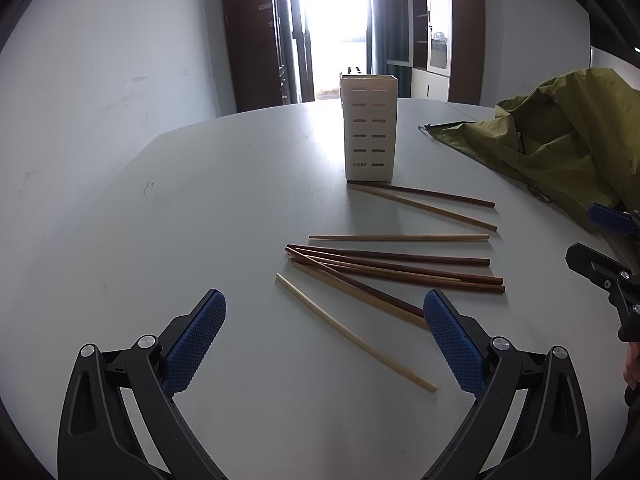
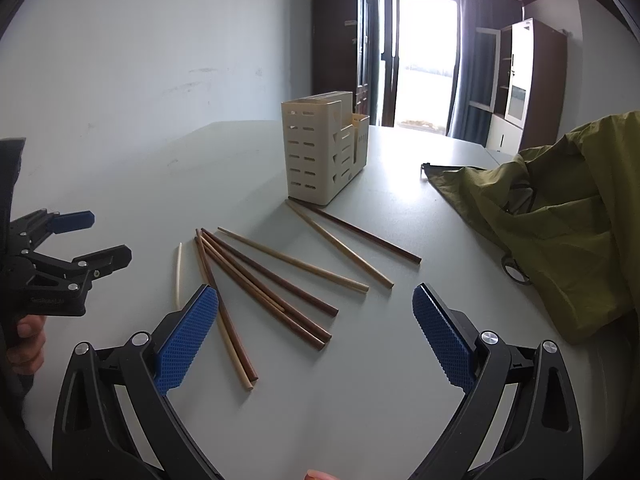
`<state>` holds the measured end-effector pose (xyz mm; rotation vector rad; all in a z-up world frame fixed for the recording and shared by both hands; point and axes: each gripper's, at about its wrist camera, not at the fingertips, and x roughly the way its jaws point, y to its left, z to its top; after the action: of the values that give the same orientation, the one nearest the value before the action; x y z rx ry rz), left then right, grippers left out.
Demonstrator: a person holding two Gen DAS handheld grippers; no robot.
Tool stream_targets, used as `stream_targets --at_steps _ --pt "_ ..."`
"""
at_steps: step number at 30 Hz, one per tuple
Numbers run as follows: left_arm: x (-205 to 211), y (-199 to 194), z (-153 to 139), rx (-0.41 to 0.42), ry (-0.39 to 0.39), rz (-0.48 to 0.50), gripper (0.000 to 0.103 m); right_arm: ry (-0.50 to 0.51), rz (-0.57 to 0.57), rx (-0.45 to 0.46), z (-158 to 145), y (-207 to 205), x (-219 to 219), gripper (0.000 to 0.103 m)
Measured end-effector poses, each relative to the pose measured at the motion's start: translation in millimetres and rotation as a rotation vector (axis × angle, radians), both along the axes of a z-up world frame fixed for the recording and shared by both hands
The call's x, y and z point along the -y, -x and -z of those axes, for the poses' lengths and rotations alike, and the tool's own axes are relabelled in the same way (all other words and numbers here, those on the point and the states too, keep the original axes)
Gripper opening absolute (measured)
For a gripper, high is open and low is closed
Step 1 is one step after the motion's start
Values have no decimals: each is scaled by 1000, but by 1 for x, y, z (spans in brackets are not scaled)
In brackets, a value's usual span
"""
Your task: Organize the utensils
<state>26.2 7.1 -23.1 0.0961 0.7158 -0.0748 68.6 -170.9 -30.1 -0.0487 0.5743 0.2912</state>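
Wooden chopsticks (image 2: 276,292), pale and dark mixed, scattered loose on grey table (image 1: 200,220), none yet in holder. Main cluster crossed and overlapping near table centre; one pale stick (image 1: 352,334) lying apart, nearest left gripper (image 1: 324,338); two more (image 2: 348,244) resting with tips at foot of cream slotted holder (image 2: 316,152). Holder upright beyond sticks, several compartments, apparently empty, though interior not visible from either view. Left gripper hovering with jaws spread wide, nothing between pads. Right gripper (image 2: 316,336) likewise spread wide, empty, poised over near ends of cluster. Olive fabric (image 2: 560,220) bunched at table's right side, well apart from sticks.

Risks noted: overlapping sticks likely to be pinched two at once or rolled aside on closing; thin round shafts liable to slip or pivot between pads; light holder possibly tipped if struck during insertion.
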Motion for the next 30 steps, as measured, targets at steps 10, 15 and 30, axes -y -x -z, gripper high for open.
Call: stream_targets --at_steps 10,15,30 --pt "-9 -15 16 -57 7 -36 97 -20 -100 -14 6 -2 -10 99" --pt "-26 -33 30 -128 59 -77 96 44 -250 -19 18 5 -34 99" --pt "-69 -111 81 -410 91 -204 66 192 -423 -207 78 -9 -63 32"
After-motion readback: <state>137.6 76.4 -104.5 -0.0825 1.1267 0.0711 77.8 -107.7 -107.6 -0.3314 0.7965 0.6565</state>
